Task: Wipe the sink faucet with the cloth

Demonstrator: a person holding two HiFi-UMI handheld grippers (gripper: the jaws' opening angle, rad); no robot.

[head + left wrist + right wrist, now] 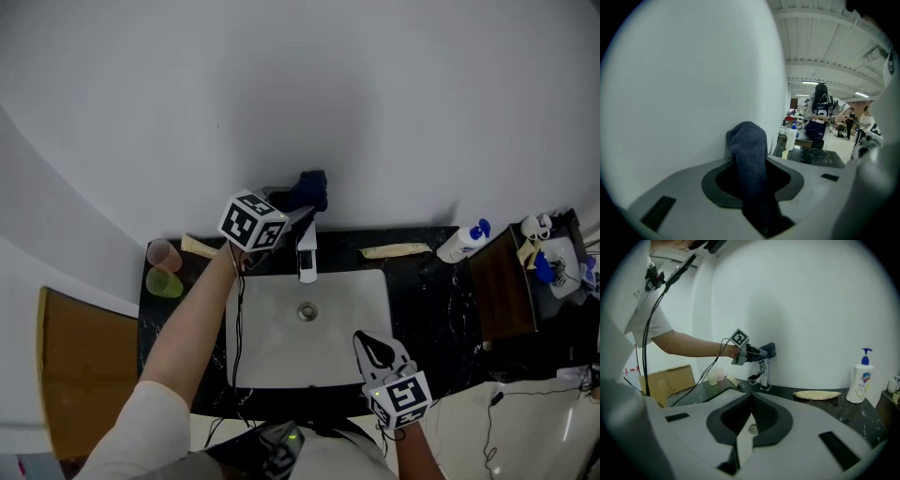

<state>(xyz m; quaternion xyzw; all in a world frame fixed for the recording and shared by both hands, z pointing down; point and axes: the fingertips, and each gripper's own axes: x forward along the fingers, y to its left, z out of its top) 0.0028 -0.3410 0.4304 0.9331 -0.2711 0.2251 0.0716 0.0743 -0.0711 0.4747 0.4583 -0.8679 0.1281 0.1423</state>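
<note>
Far left of the dark surface [431, 309]: pink cup [164, 253] and green cup [166, 283], side by side. Left tongs [302, 208] reached toward the wall, closed on the dark blue cloth [749, 154]. The cloth stood up out of the grip, beyond the tips and close to the wall. It sat just above the top of the faucet [307, 251]; contact unclear. White sink [272, 328] lay below. Right tongs [364, 339] were at the sink's front edge, well apart from cloth and faucet, tips together, nothing held. Right: soap bottle [862, 380] with a blue pump, label print too small to read.
</note>
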